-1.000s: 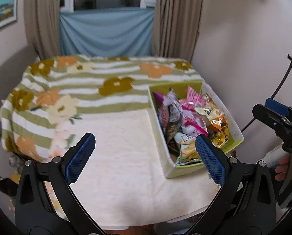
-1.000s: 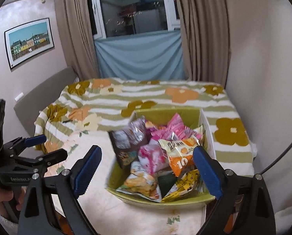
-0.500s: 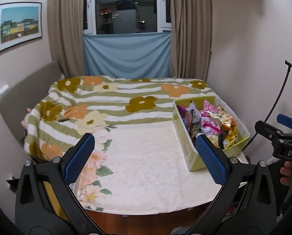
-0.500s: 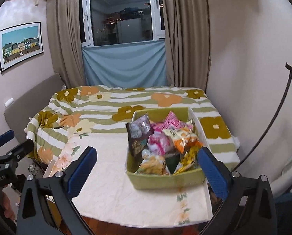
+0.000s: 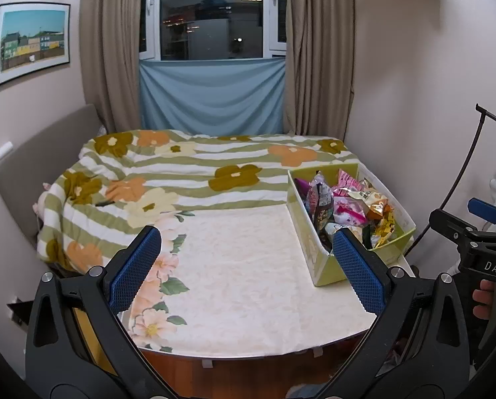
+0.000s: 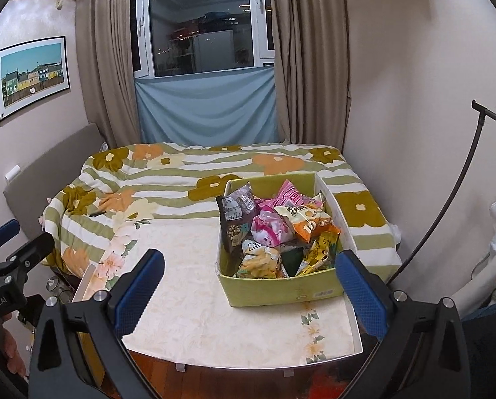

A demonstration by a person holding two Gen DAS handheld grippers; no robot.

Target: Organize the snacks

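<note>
Two grippers, both yours, both spread wide and holding nothing.

Item 1: left gripper [image 5: 248, 267]. Blue pads far apart, raised over the near part of the surface [image 5: 241, 266], which wears a cream floral cloth. From this gripper the green box [image 5: 327, 267] lies ahead and to the right, its near corner just beside the right pad in the view, though apart from it in depth.

Item 2: right gripper [image 6: 251, 287]. Blue pads likewise far apart, raised at the near edge of the surface. The green box [image 6: 281, 291] sits ahead, right of centre between the pads, resting on the cloth close to the surface's right edge.

Item 3: snack packets [image 6: 274, 229], heaped loosely inside the box. You can pick out a dark brown bag [image 6: 236, 214] standing at the left side, pink bags in the middle, an orange bag [image 6: 309, 222] to the right, and yellow packets [image 6: 259, 261] toward the near wall. None touches either gripper.

Item 4: bed [image 5: 181, 169] with a green-striped flowered cover, directly behind the surface and the box.

Item 5: window [image 6: 201, 30] with brown curtains and blue cloth beyond the bed; framed picture [image 6: 31, 73] on the left wall.
</note>
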